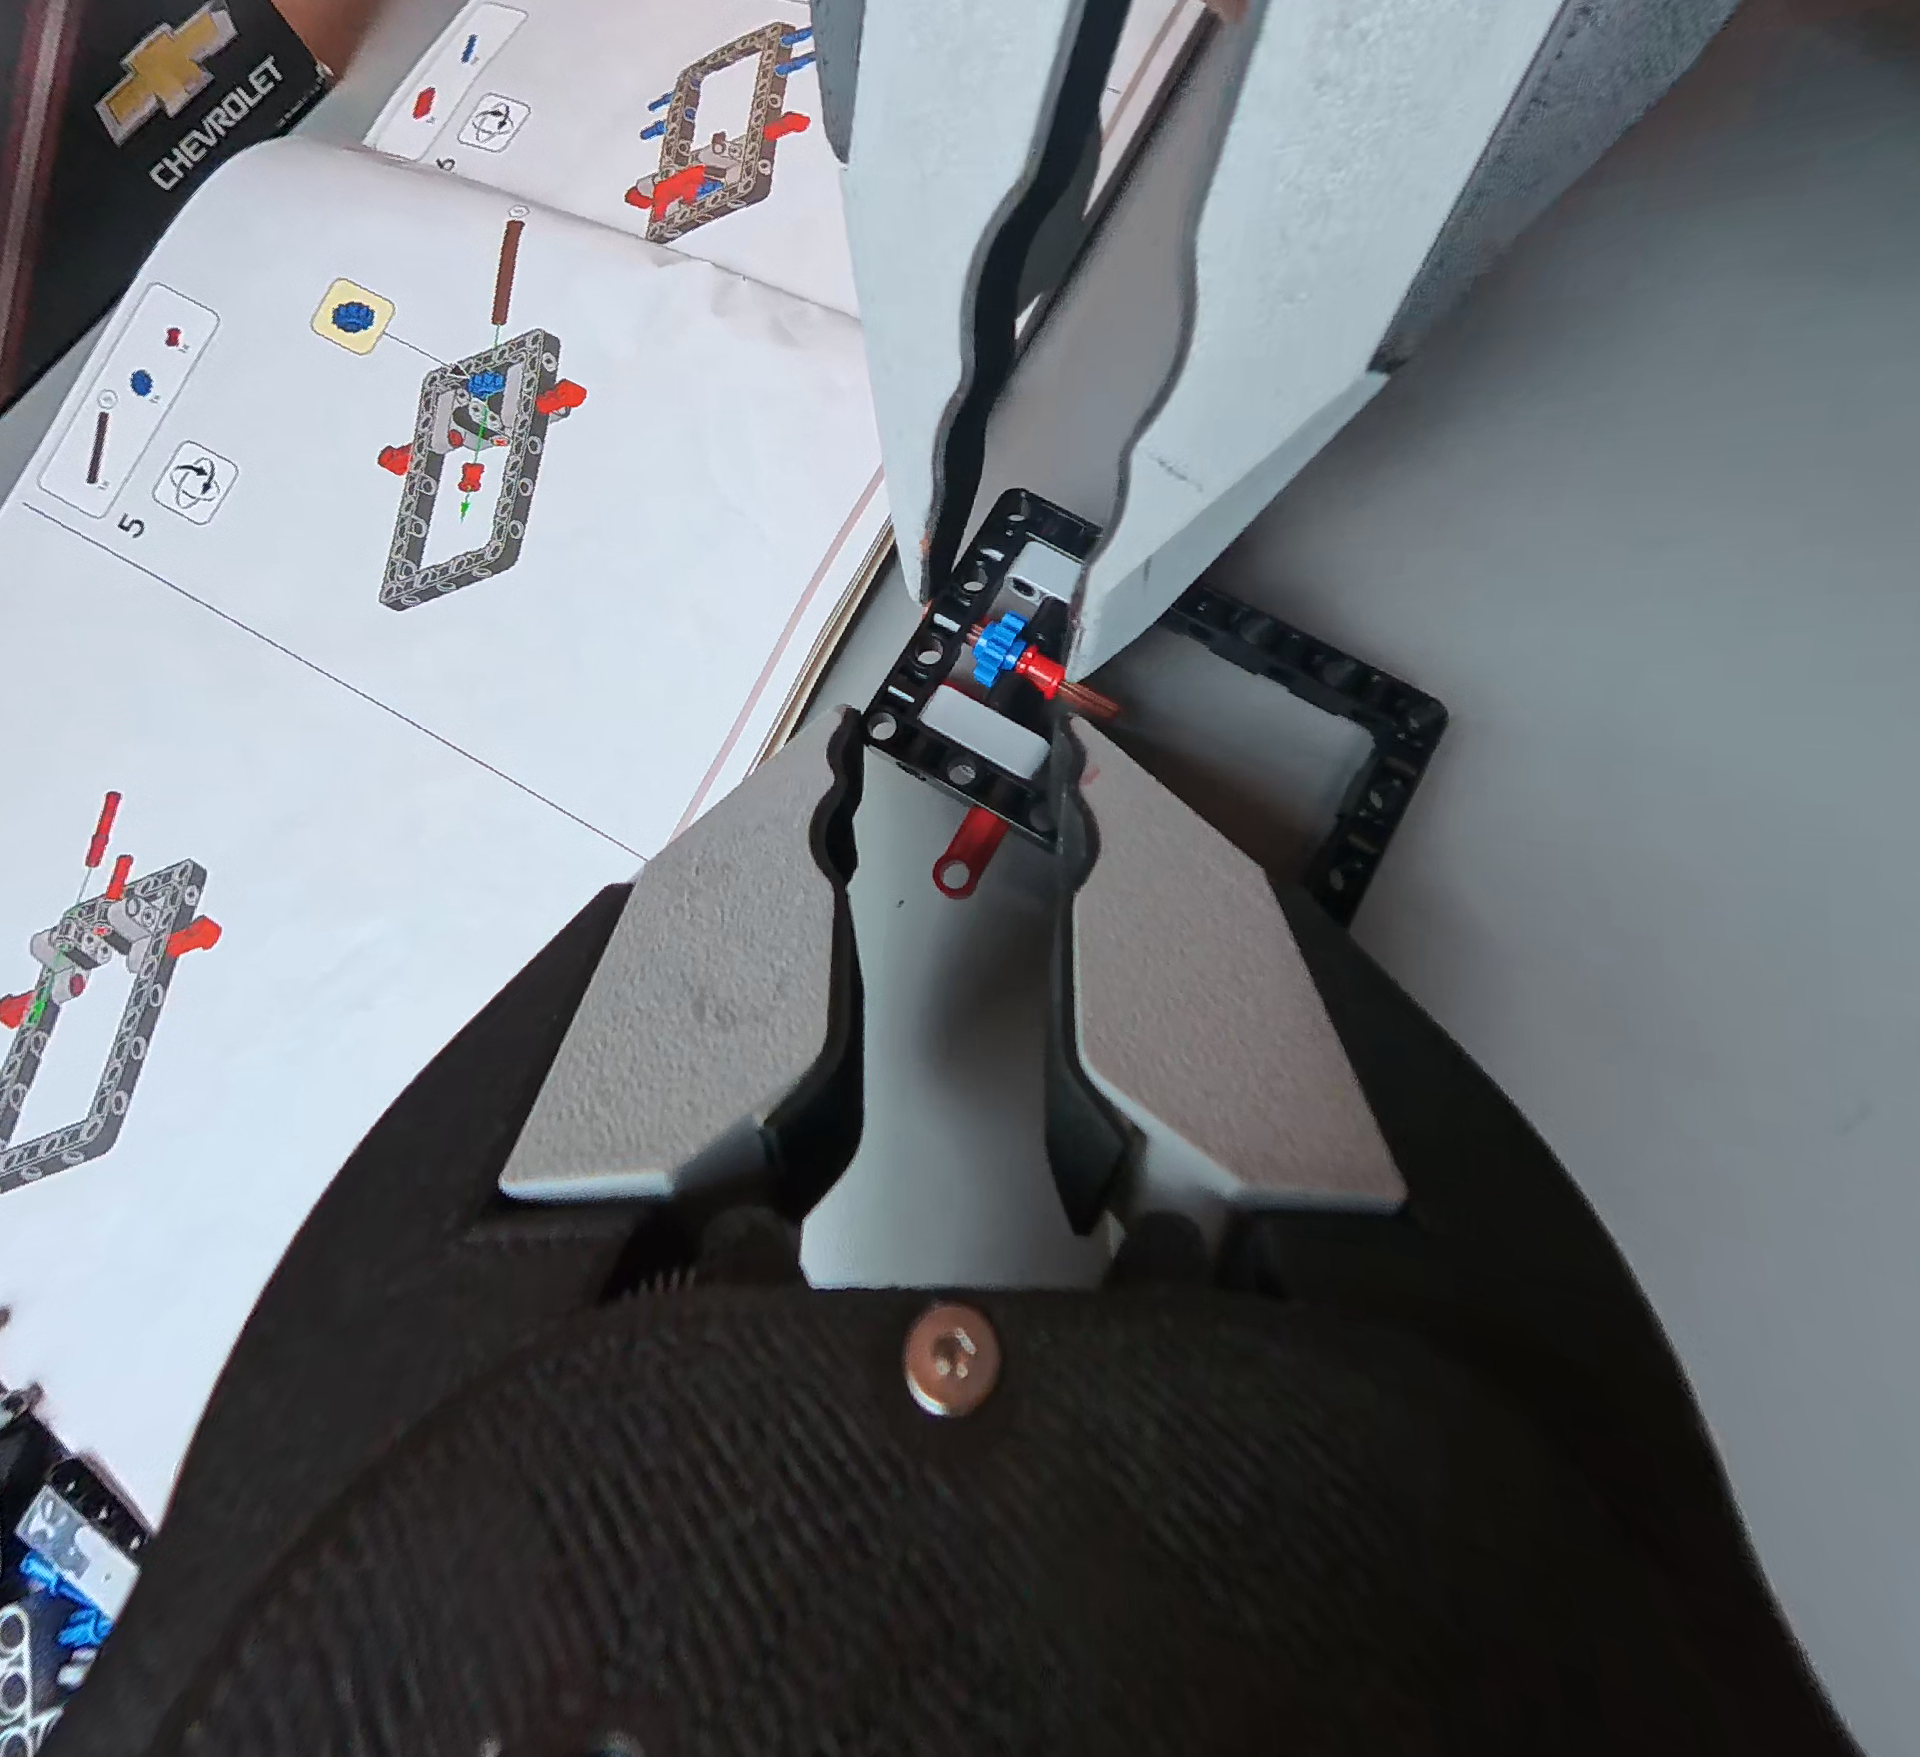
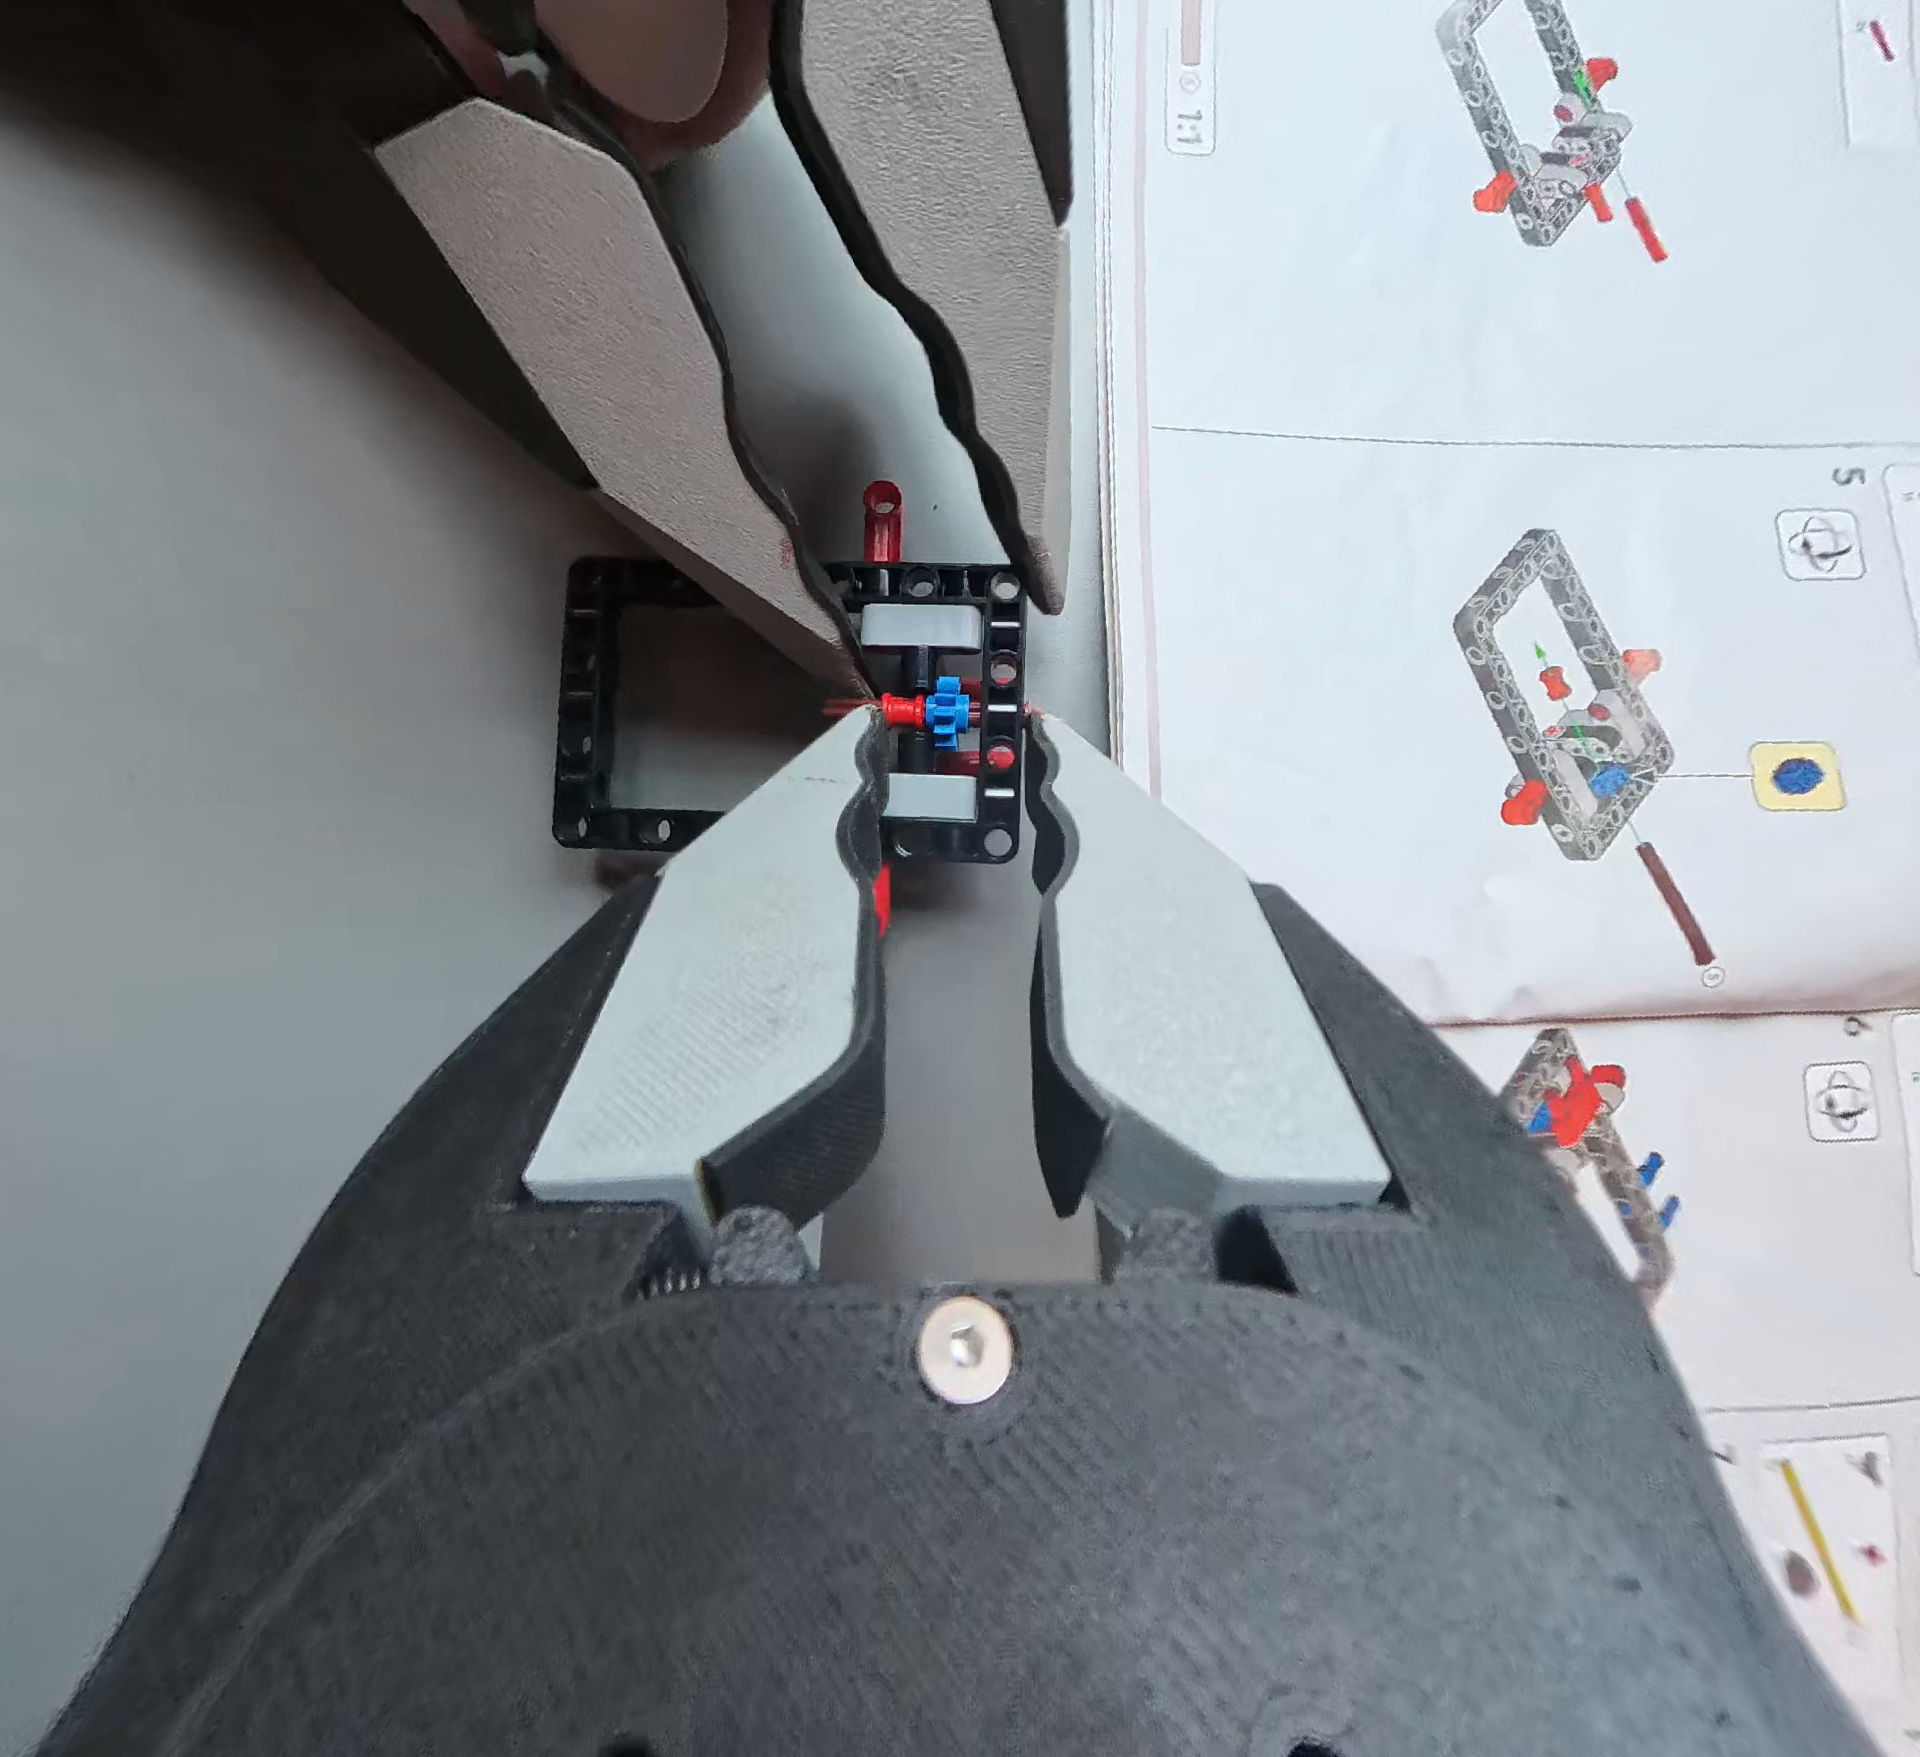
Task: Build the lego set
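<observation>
Fingers of the left gripper [image 1: 961, 772] and right gripper [image 2: 951, 751] both pinch, narrowly parted, opposite ends of the black lego frame [image 2: 940, 715] holding a blue gear [image 2: 948, 708]. Beside the frame lies the instruction booklet [image 2: 1455, 460] on the worktop [image 2: 208, 460].

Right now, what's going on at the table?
Both grippers meet at a black frame on the grey table, beside the open instruction booklet. The left gripper clamps one end; the right gripper straddles the frame where a blue gear sits on an axle.
</observation>
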A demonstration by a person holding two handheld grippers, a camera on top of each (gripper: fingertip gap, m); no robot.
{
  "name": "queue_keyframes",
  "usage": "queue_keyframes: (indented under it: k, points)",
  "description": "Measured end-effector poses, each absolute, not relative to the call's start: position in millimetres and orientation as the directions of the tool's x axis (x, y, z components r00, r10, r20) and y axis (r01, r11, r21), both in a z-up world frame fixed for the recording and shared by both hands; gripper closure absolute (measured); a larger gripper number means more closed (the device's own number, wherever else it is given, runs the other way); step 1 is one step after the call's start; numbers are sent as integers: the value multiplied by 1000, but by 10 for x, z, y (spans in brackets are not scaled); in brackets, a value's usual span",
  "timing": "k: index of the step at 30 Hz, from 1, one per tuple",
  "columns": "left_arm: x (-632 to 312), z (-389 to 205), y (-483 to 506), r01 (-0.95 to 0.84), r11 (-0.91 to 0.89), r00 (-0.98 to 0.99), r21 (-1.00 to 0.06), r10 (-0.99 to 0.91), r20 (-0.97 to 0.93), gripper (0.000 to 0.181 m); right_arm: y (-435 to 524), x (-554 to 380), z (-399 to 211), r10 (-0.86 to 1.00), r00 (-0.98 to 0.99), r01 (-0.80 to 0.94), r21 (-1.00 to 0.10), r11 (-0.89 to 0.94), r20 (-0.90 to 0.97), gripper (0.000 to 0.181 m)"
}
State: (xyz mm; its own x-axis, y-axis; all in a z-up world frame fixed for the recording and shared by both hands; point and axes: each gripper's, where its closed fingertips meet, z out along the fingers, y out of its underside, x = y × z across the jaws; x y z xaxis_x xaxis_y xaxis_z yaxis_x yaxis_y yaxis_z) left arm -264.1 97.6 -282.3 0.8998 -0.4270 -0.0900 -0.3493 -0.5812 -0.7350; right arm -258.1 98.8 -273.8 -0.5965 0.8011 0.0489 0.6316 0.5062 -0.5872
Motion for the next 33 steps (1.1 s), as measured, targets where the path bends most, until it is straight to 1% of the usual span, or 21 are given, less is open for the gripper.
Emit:
queue_keyframes:
  k: [4, 9, 14, 25, 27, 29, 33]
  points:
    - [-2643, -2823, 972, -365, -581, 899, -728, -423, -113, 147, 990, -2574, -2743, 777, -624, 638, -521, 568, 83, 158]
    - [-2645, -2824, 969, -358, -587, 904, -726, -412, -112, 147, 995, -2569, -2749, 742, -664, 664, -386, 640, 88, 159]
    - [-2645, -2824, 973, -345, -591, 910, -730, -400, -106, 147, 1004, -2565, -2752, 724, -688, 668, -339, 662, 59, 159]
    - [-2646, -2823, 979, -319, -594, 917, -739, -391, -81, 147, 1017, -2562, -2752, 726, -688, 689, -313, 654, 3, 162]
    - [-2664, -2823, 978, -324, -595, 918, -736, -386, -92, 147, 1016, -2581, -2752, 727, -687, 685, -325, 651, 7, 162]
    - [-2650, -2823, 980, -313, -594, 919, -741, -385, -80, 147, 1007, -2577, -2747, 746, -665, 708, -345, 616, -35, 162]
    - [-2649, -2823, 983, -319, -591, 919, -741, -384, -90, 147, 1008, -2579, -2747, 747, -665, 697, -368, 616, -11, 162]
